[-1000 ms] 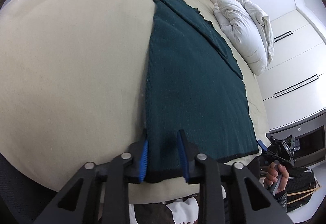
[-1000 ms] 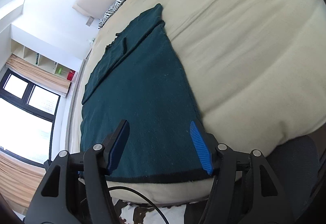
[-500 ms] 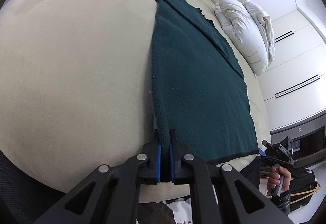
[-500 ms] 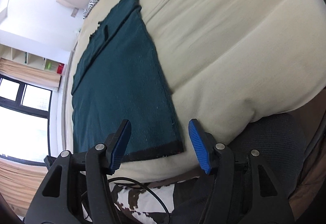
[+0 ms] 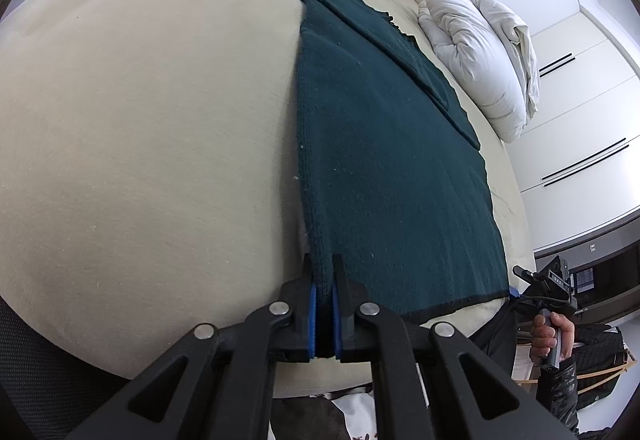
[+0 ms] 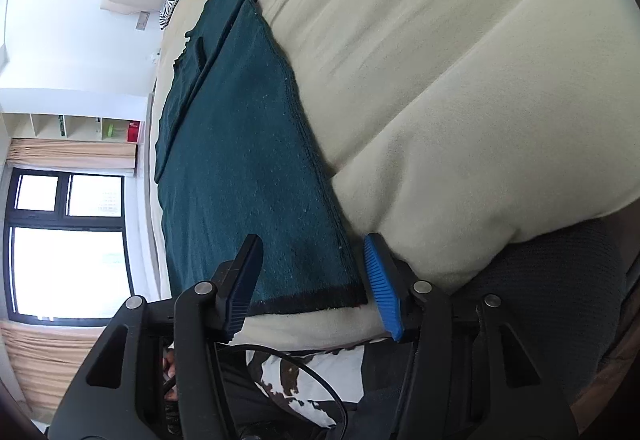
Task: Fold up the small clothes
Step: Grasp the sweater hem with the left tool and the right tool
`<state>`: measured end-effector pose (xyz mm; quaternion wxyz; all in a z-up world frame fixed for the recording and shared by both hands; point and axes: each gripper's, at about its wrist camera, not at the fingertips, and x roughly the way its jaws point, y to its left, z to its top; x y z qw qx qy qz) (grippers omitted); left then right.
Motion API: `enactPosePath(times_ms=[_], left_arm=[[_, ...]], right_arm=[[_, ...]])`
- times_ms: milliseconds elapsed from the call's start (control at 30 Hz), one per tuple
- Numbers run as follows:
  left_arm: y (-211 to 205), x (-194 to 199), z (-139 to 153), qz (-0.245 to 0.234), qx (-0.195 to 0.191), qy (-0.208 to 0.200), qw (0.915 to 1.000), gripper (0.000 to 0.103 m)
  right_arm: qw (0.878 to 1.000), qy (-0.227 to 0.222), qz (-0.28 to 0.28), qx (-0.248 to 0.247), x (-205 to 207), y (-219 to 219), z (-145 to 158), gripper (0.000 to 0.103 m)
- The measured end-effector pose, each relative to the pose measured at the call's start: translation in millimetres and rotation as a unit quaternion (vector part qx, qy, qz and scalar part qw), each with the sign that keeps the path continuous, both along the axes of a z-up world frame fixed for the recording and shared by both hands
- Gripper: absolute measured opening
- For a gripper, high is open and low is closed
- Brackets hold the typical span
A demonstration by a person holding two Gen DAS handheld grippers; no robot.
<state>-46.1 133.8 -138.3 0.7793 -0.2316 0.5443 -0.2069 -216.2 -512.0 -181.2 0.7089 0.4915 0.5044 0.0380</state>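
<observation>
The dark green knit garment (image 5: 392, 168) lies flat on the cream bed (image 5: 140, 120), its long axis running straight away from both hands. The left hand-held gripper (image 5: 324, 316) is clamped on the near left hem corner. The right hand-held gripper (image 6: 316, 284), jaws closing, straddles the near right corner without pinching it. A white duvet (image 5: 480, 56) sits well clear; nothing blocks the fold.

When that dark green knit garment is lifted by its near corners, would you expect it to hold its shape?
Probably not: the dark green knit garment lies limp on the bed, so it should drape and sag. Its coarse knit looks grippy, and thick enough to feel fairly weighty.
</observation>
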Motion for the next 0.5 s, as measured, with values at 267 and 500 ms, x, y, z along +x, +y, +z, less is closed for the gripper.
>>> enactPosePath(times_ms=[267, 500], left_arm=[[-2, 1, 1, -0.001, 0.004, -0.001, 1.0000, 0.007], [-2, 0, 2, 0.001, 0.012, -0.007, 0.9999, 0.007]], right_arm=[[1.000, 0.002, 0.016, 0.007, 4, 8, -4, 0.035], [1.000, -0.002, -0.009, 0.026, -11, 5, -14, 0.006]])
